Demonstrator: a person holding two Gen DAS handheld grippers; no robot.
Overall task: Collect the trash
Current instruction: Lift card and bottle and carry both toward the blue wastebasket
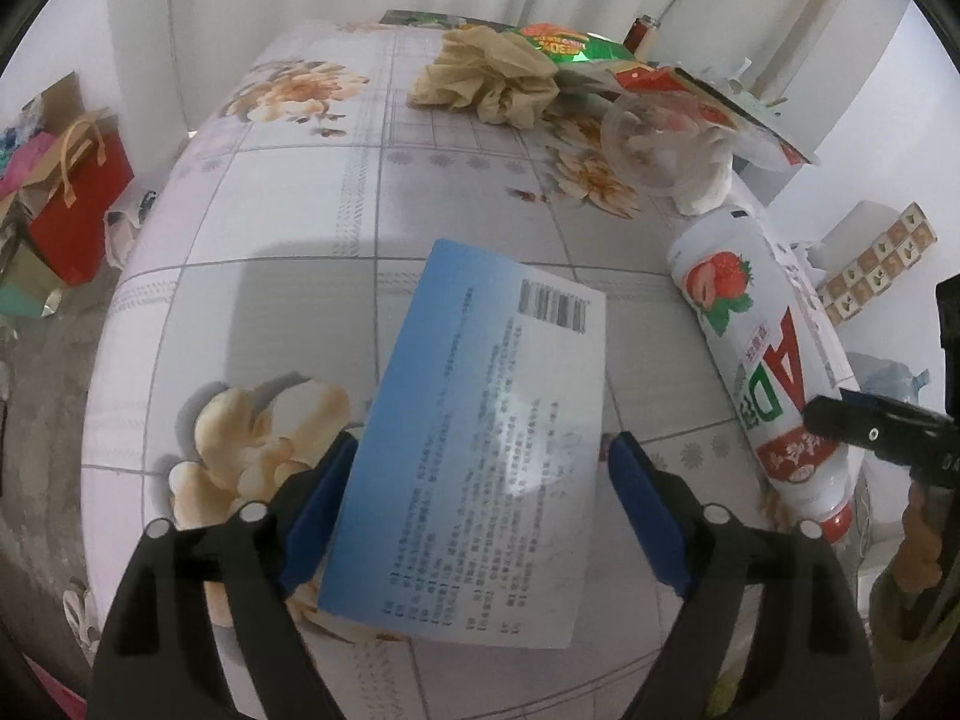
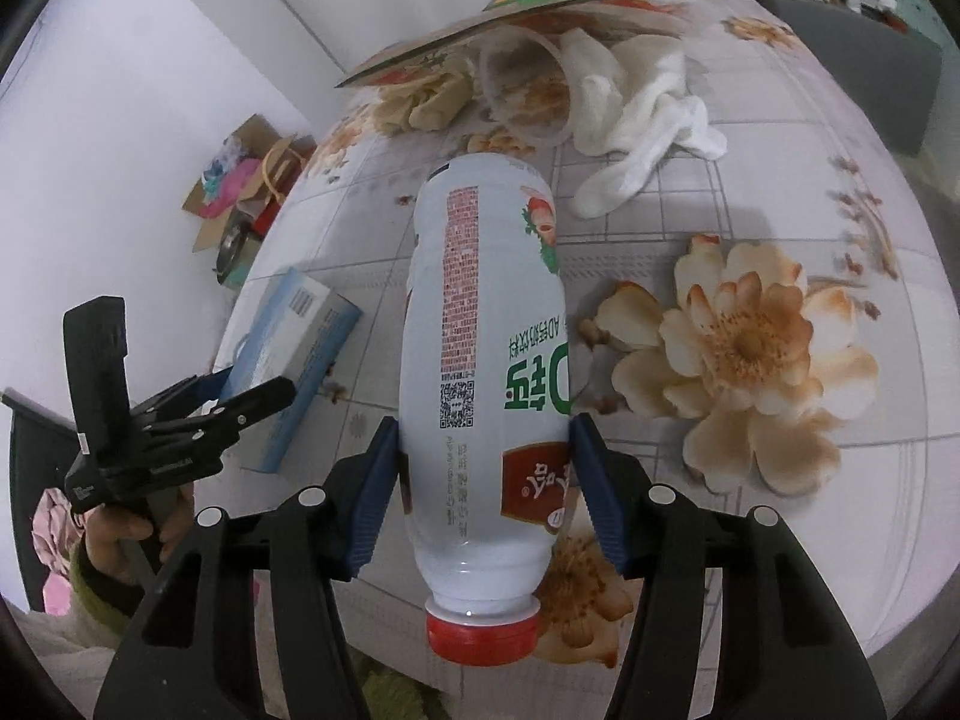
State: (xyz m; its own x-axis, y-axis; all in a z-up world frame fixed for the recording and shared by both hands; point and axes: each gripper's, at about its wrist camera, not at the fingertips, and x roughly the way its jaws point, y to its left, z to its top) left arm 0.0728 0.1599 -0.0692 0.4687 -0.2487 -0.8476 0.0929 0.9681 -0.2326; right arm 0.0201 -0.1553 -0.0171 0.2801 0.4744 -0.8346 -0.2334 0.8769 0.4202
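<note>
At lower centre of the left wrist view, a blue box (image 1: 480, 438) is bracketed by the left tongs (image 1: 483, 462), pads (blue) apart from it. The white bottle (image 2: 486, 372) is flanked by the right tongs (image 2: 483, 480); contact cannot be told.

Lighting: soft, even daylight; faint shadows on bench (image 1: 288, 276). Strong fisheye bending, dark corners; glare on box (image 1: 480, 420).
</note>
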